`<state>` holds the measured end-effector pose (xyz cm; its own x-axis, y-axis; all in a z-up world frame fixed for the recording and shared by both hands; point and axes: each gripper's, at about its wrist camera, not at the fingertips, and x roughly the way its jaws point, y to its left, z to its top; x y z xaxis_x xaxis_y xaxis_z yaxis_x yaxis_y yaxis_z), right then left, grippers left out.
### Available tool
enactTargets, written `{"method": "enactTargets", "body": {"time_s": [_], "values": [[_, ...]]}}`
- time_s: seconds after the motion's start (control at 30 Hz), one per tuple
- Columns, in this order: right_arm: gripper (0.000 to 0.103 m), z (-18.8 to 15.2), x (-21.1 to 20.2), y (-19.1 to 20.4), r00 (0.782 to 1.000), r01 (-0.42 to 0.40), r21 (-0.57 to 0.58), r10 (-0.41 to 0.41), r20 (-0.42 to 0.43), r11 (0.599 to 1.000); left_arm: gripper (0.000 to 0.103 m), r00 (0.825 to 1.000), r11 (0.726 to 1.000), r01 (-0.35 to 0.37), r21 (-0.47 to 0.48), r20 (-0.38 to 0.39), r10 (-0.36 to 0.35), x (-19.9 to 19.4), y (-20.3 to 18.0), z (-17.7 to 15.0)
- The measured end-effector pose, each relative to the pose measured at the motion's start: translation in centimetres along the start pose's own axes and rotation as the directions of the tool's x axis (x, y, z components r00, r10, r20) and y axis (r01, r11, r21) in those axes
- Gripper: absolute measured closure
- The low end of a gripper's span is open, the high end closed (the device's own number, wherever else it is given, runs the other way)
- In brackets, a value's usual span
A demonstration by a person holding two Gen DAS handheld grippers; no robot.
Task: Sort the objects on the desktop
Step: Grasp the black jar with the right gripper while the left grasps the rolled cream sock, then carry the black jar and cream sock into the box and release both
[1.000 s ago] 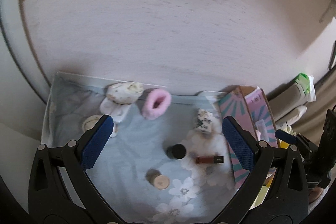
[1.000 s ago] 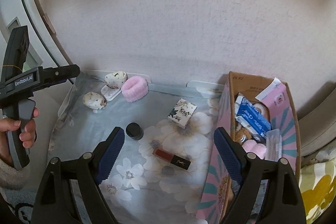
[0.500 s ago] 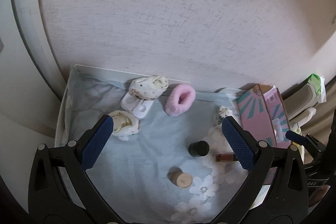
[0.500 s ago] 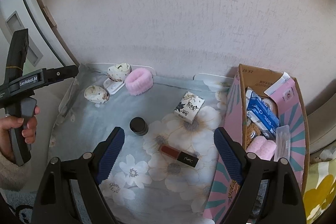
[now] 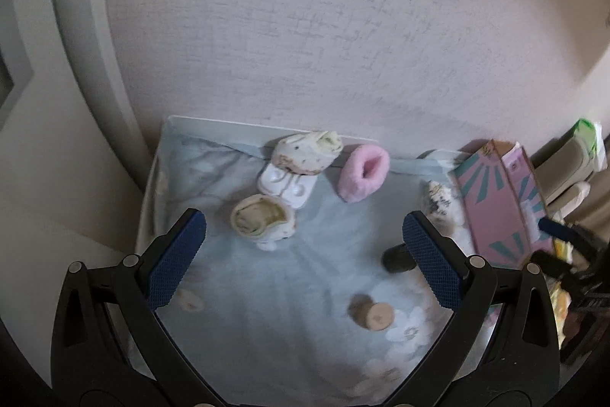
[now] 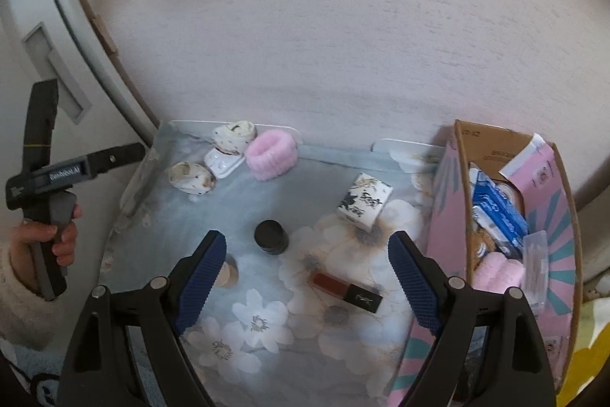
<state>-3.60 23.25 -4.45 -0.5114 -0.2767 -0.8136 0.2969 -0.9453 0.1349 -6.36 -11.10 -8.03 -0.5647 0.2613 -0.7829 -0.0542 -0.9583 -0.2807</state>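
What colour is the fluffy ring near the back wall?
Pale pink; the fluffy ring shows best in the right wrist view.

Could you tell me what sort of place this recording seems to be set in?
Probably a home, perhaps a bedroom dressing corner: a small table under a pale blue floral cloth against a textured wall, strewn with a dark red lipstick tube and a fluffy pink scrunchie, beside a pink cardboard box of toiletries.
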Motion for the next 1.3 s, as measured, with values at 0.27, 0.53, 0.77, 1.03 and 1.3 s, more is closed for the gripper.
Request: {"method": "enactTargets", "body": {"time_s": [0.27, 0.53, 0.77, 1.03, 1.3], "values": [[0.018, -2.8, 3.9, 1.1, 0.999, -0.037, 0.028, 0.038, -0.024, 0.999, 0.001, 0.998, 1.0, -0.004, 0.008, -0.061, 0.004, 3.2, 1.5, -3.6], [0.029, -2.4, 10.5, 2.7, 0.998, -0.012, -0.017, 0.011, -0.055, 1.0, 0.007, 0.998, 0.998, -0.057, 0.033, -0.03, 0.058, 8.0, 2.3, -3.7], [0.07, -2.7, 15.3, 3.8, 0.993, 0.025, -0.066, -0.032, -0.111, 0.997, 0.036, 0.997, 0.999, -0.027, 0.044, -0.069, 0.03, 11.8, 3.0, -3.5], [0.07, -2.6, 14.7, 4.2, 0.994, 0.054, -0.071, -0.061, -0.096, 0.996, 0.065, 0.996, 0.998, -0.037, 0.044, -0.074, 0.04, 11.9, 3.6, -2.7], [0.07, -2.8, 13.7, 3.7, 0.987, 0.033, -0.027, -0.037, -0.153, 0.999, 0.065, 0.998, 0.999, -0.037, 0.026, -0.057, 0.039, 9.8, 3.4, -2.7]]}}
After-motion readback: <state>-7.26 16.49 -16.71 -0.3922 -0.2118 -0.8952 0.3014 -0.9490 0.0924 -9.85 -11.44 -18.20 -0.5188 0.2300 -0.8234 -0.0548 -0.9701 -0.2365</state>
